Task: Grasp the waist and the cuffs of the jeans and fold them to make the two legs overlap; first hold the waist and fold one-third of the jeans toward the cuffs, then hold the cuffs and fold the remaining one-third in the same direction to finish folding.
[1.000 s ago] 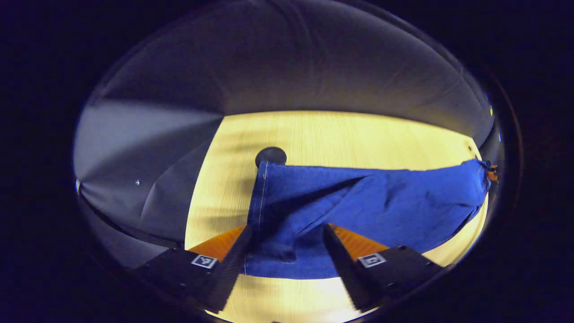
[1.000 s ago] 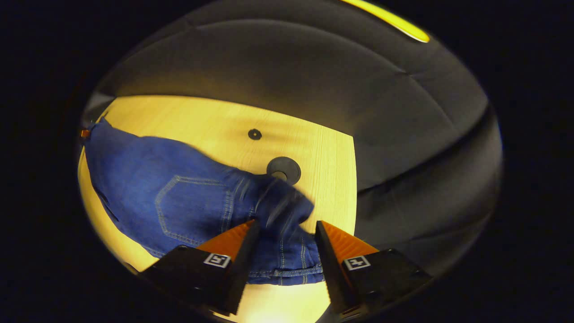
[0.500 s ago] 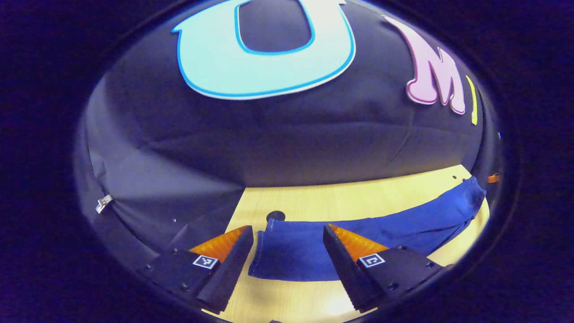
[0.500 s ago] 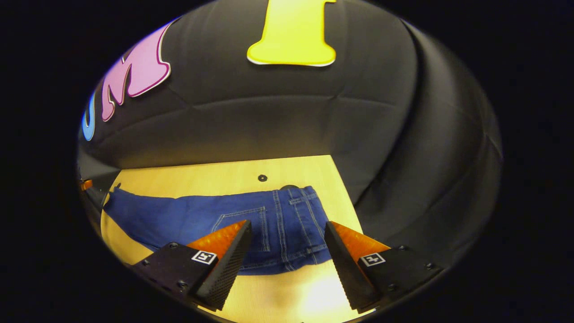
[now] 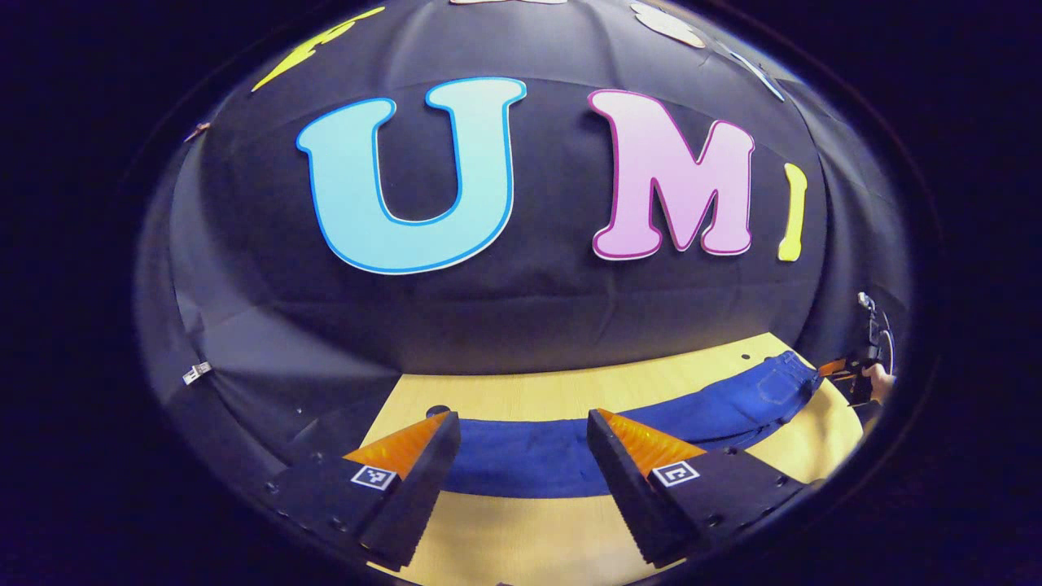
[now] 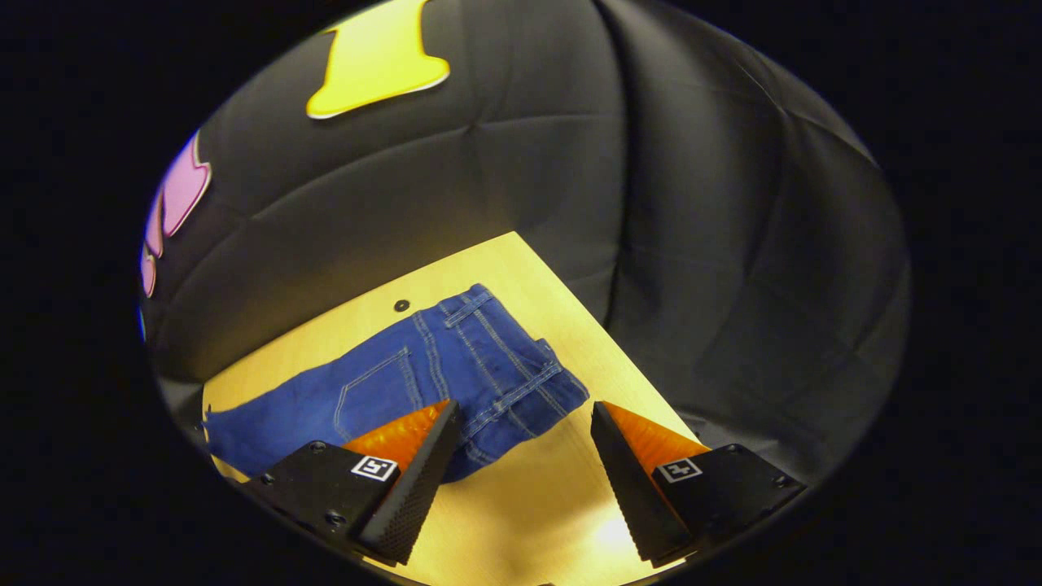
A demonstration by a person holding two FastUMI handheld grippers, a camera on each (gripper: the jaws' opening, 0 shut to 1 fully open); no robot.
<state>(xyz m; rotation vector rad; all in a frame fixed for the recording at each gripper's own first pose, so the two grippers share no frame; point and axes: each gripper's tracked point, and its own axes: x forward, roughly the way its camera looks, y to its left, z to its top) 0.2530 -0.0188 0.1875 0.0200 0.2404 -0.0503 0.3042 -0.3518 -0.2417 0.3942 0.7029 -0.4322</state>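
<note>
Left gripper view: your left claw [image 5: 523, 480] is spread wide, gripping nothing, raised off the surface [image 5: 570, 387]. The jeans [image 5: 570, 452] lie flat as a long band across it, cuff end between and beyond your fingers, waist end far right. The other claw [image 5: 851, 370] sits at that far right edge, beside the waist; too small to judge its state there.

Right gripper view: your right claw [image 6: 525, 480] is also spread wide and empty, hovering off the near corner of the waist. The jeans [image 6: 423, 382] show one back pocket up, legs apparently already overlapped, running off to the left.

My read: leg-overlap step done, thirds fold not yet begun. Next move calls for both claws on the waist edge, then carrying it a third toward the cuffs.

Unclear: the cuff hems are hidden behind your left fingers; leg alignment is hard to confirm at this angle.
</note>
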